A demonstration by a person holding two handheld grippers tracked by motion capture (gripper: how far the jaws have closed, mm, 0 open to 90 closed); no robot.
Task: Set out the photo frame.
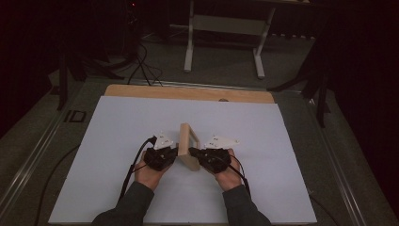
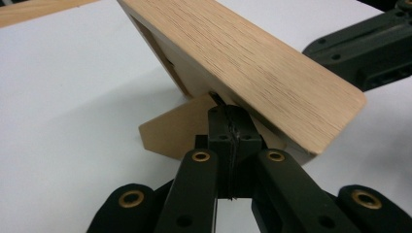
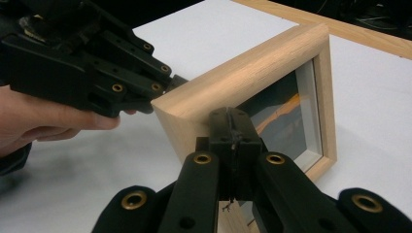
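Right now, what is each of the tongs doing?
Left tongs: shut, tips against the back of the light wooden picture frame.
Right tongs: shut, tips against its front edge.

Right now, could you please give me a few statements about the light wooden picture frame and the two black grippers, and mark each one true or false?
1. The light wooden picture frame stands on the white board. True.
2. The left gripper is wide open. False: its jaws are shut, tips at the back of the frame, by its wooden stand.
3. The right gripper is at the frame's glazed front side. True.
4. The frame lies flat, face down. False: it stands on edge, leaning.
5. The grippers are on the same side of the frame. False: one is on each side.
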